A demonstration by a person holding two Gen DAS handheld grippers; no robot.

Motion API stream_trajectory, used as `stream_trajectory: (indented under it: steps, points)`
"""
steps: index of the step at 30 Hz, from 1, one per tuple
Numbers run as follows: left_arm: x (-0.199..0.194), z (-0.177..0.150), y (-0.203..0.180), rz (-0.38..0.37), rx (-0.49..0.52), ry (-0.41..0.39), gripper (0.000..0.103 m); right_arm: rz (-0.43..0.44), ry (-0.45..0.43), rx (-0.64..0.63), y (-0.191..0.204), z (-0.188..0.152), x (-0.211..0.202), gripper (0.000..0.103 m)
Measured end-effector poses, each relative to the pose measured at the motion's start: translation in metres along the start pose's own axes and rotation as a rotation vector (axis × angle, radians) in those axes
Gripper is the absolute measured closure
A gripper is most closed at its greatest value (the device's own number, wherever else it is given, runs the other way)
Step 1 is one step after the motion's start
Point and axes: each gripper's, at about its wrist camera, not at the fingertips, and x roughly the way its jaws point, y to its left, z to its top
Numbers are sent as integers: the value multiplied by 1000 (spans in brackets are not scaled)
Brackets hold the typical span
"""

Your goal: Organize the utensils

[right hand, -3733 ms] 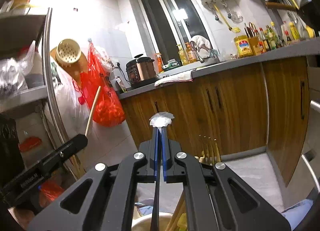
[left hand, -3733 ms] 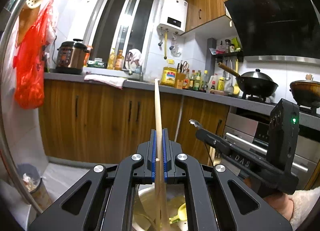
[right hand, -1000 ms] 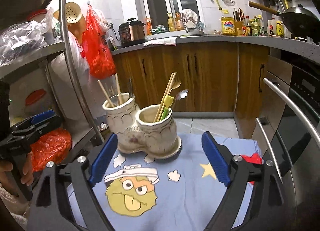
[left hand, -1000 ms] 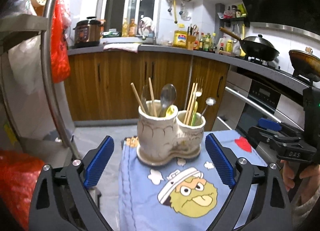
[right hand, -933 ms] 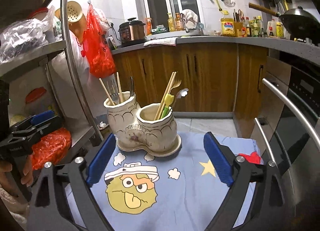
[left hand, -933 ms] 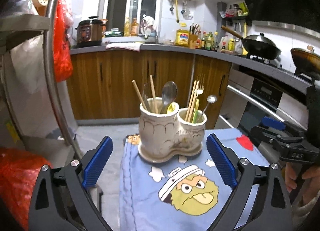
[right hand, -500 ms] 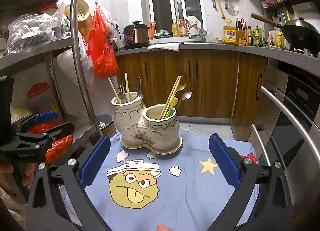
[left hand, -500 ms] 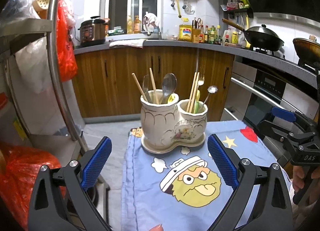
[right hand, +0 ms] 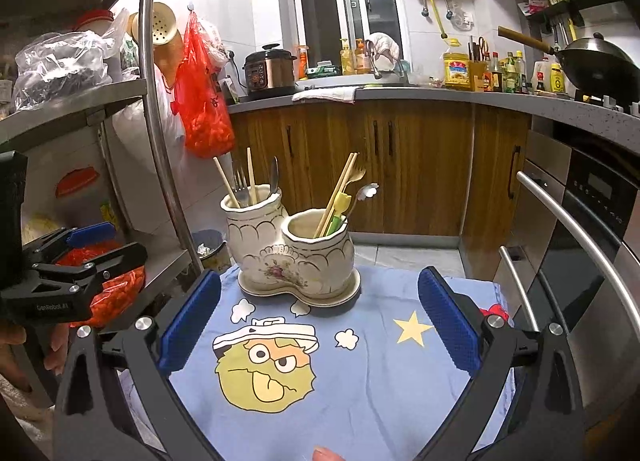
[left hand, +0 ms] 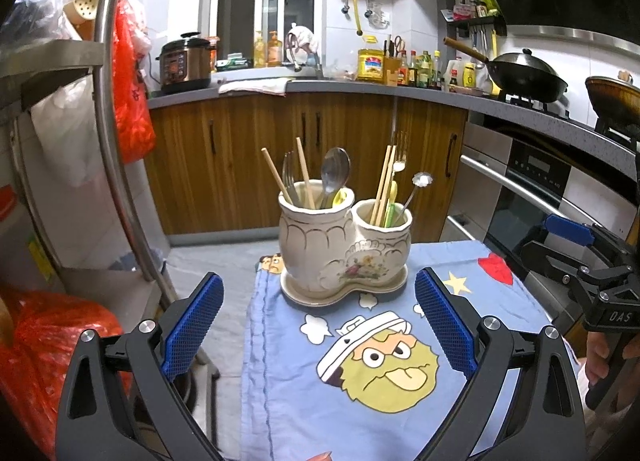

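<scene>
A cream double-pot ceramic holder [left hand: 344, 245] [right hand: 296, 257] stands on a blue cartoon cloth [left hand: 360, 401] [right hand: 360, 381]. Its left pot holds chopsticks [left hand: 276, 177], a fork and a spoon [left hand: 334, 171]. Its right pot holds chopsticks [right hand: 336, 193], a gold fork and a flower-head spoon [left hand: 422, 180] [right hand: 370, 190]. My left gripper [left hand: 319, 289] is open and empty, a little short of the holder. My right gripper [right hand: 320, 281] is wide open too, with nothing between its blue pads [right hand: 448, 321]. Each gripper shows at the edge of the other's view.
A steel shelf rack [right hand: 156, 101] with red bags [right hand: 204, 101] stands left of the cloth. An oven with a bar handle [right hand: 580, 241] is on the right. Wooden cabinets [left hand: 340, 141], a counter and a wok [left hand: 520, 75] lie behind. A small bin [right hand: 208, 247] sits on the floor.
Earlier my left gripper was shut on a chopstick and my right on the flower-head spoon, above the pots. Both now stand open and empty, and those utensils sit in the holder.
</scene>
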Motion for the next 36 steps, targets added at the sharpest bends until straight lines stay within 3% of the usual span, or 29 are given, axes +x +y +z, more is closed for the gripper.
stream_trajectory:
  steps: [36]
  points:
    - [-2, 0, 0, 20, 1, 7, 7, 0, 4, 1, -1, 0, -1, 6]
